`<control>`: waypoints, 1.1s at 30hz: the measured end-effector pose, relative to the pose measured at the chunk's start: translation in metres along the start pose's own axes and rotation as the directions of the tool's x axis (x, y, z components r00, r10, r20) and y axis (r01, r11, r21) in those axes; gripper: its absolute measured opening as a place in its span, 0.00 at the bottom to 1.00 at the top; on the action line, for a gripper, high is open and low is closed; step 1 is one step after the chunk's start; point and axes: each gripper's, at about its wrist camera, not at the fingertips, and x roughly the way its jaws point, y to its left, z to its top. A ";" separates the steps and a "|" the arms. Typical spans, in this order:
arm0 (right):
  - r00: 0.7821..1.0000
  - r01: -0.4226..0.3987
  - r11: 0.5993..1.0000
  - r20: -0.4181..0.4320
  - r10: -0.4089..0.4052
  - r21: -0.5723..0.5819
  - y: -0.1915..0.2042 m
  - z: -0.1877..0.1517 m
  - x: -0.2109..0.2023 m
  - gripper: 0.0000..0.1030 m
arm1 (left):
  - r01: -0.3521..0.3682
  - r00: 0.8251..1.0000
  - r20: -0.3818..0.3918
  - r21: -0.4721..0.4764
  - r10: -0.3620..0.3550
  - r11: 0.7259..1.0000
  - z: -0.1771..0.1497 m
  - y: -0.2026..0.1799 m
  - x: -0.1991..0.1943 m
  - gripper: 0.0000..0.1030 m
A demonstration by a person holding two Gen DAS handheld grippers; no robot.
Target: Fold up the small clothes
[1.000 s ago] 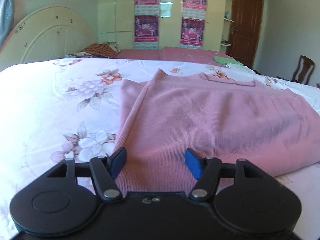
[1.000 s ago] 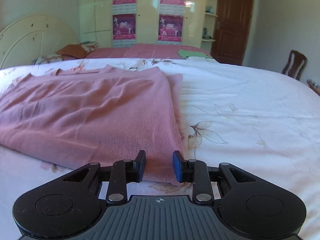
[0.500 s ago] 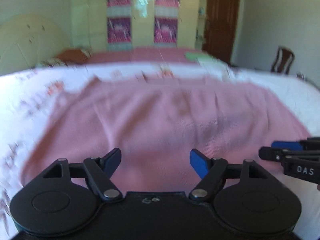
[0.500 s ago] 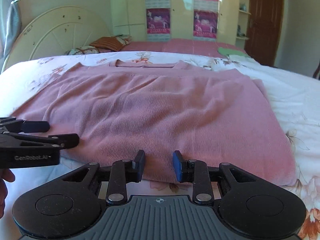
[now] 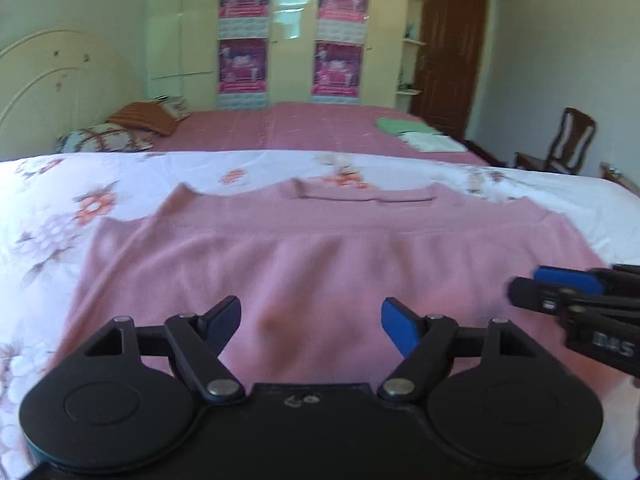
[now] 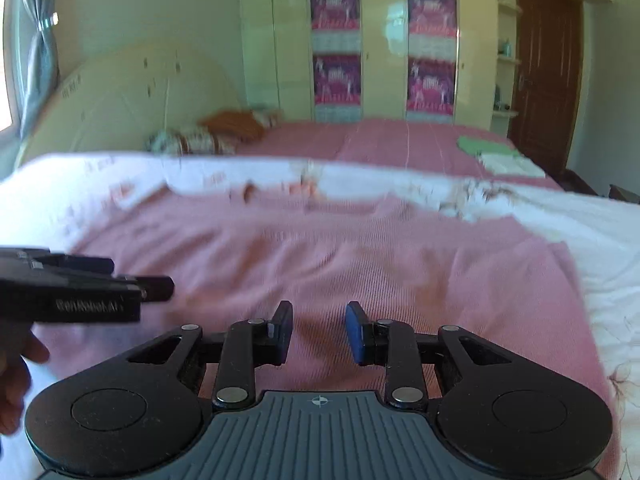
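While I hold both over the near hem, my left gripper has its jaws spread wide and my right gripper stands narrowly parted — neither pinching anything. Since a second ago they have swung inward from the side edges. The pink knit sweater lies flat on the floral white bedspread, collar away, long axis left-right.

A home bedroom: floral-sheeted bed in front, pink-covered bed behind it, cream wardrobe beyond with posters, brown door right of that wardrobe
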 end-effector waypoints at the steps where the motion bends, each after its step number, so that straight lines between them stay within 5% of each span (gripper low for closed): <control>1: 1.000 0.003 1.000 0.008 -0.003 0.000 0.000 0.001 0.000 0.28 | 0.013 1.000 -0.005 0.018 -0.013 1.000 0.000 -0.008 0.004 0.74; 5: 0.994 0.038 0.997 -0.096 -0.045 -0.068 0.004 -0.002 0.033 0.28 | 0.006 0.998 -0.058 0.100 0.000 0.995 -0.001 -0.025 0.024 0.76; 8: 0.996 0.027 0.997 -0.080 -0.033 -0.069 0.003 0.007 0.024 0.28 | -0.001 1.000 0.011 0.034 0.000 0.999 0.007 -0.012 0.010 0.75; 11: 0.998 0.055 0.997 -0.035 -0.057 -0.055 -0.005 0.006 0.018 0.28 | -0.020 0.996 -0.090 0.036 0.023 0.999 0.001 -0.002 0.028 0.78; 15: 0.993 0.050 0.998 -0.107 -0.054 -0.038 -0.014 0.003 0.029 0.28 | -0.036 0.999 -0.036 -0.005 0.036 0.999 0.005 0.011 0.012 0.75; 20: 0.998 0.058 0.998 -0.001 -0.058 -0.017 -0.016 0.004 -0.007 0.28 | -0.117 0.991 0.065 -0.070 0.121 0.991 -0.013 0.043 -0.026 0.76; 23: 0.988 0.092 0.995 -0.121 -0.095 -0.031 -0.027 -0.011 0.005 0.28 | -0.162 0.985 -0.069 -0.095 0.156 0.982 -0.030 0.067 -0.014 0.77; 24: 0.983 0.093 0.995 -0.157 -0.097 -0.030 -0.031 -0.017 0.011 0.28 | -0.144 0.989 -0.031 -0.105 0.142 0.984 -0.032 0.072 -0.020 0.78; 29: 0.995 0.085 0.996 -0.049 -0.084 0.024 -0.033 -0.014 -0.025 0.28 | -0.195 0.979 0.034 -0.155 0.203 0.968 -0.040 0.092 -0.066 0.76; 32: 0.994 0.098 0.995 -0.050 -0.098 -0.002 -0.034 -0.025 -0.039 0.28 | -0.245 0.967 -0.107 -0.120 0.232 0.962 -0.055 0.108 -0.052 0.79; 33: 0.985 0.130 0.991 -0.112 -0.132 -0.023 -0.036 -0.032 -0.031 0.28 | -0.214 0.976 -0.078 -0.162 0.203 0.963 -0.059 0.116 -0.056 0.79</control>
